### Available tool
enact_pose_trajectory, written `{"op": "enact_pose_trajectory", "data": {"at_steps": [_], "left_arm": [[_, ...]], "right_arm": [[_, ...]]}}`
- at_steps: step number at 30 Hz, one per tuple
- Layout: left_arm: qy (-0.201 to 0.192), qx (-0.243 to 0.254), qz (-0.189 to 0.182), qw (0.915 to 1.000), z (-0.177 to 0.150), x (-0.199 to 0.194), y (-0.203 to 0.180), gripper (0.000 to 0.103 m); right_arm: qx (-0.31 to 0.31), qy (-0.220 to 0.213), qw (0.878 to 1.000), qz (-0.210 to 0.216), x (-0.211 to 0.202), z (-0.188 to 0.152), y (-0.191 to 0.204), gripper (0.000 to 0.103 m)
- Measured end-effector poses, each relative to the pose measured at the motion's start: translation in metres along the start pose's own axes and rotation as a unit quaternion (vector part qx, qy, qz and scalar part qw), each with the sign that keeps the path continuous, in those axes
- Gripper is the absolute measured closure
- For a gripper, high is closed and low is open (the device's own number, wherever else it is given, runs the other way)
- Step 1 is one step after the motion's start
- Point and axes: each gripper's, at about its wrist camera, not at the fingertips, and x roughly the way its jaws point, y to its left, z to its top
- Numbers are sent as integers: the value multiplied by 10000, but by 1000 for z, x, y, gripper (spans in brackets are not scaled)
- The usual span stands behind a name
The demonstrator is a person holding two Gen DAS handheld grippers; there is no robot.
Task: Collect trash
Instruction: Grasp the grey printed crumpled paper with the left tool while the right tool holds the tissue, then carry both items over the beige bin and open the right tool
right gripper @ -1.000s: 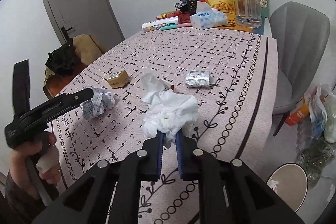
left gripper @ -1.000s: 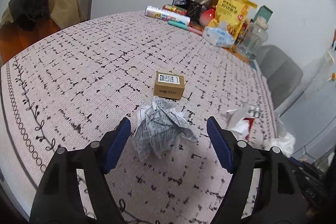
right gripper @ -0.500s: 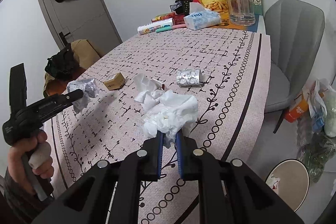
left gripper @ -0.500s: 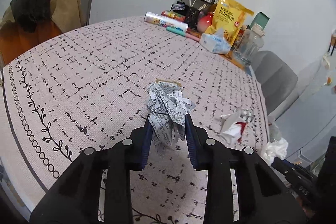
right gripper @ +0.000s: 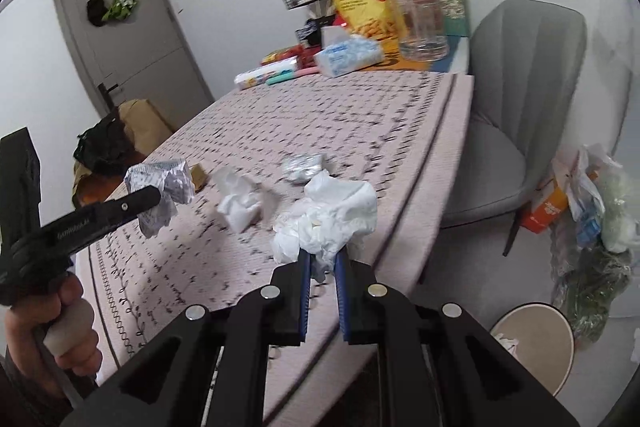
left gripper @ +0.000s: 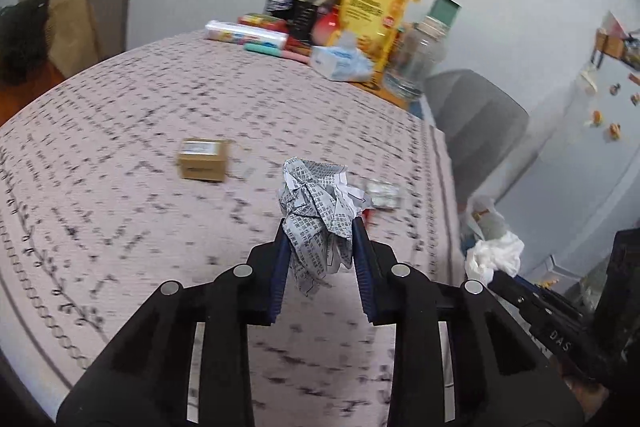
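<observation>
Left gripper point(left gripper: 318, 247) pinching a crumpled printed paper wad point(left gripper: 316, 203) between its blue ribbed pads, held clear above the pink patterned tablecloth point(left gripper: 120, 155). Right gripper point(right gripper: 322, 259) clamped on a soft white tissue clump point(right gripper: 334, 215) — bunched, folds sticking out past the fingertips. On the cloth: small brown cardboard box point(left gripper: 203, 159), shiny foil blister pack point(right gripper: 302, 167), another loose white tissue point(right gripper: 240, 203) — all apart from each other. Round beige bin point(right gripper: 532, 347) on the floor beside the table.

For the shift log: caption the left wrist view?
Left gripper clamps crumpled printed paper above the patterned table.
</observation>
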Motion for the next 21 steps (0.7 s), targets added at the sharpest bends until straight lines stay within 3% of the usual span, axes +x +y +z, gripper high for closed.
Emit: {"op": "enact_pose_trajectory", "data": {"at_steps": [10, 21], "left_arm": [[100, 530, -559, 9970, -7, 13, -76, 73], [599, 853, -925, 9902, -27, 51, -139, 73]], "right_arm": [[315, -133, 9981, -507, -29, -3, -52, 91], [778, -145, 9909, -1084, -53, -22, -118, 91]]}}
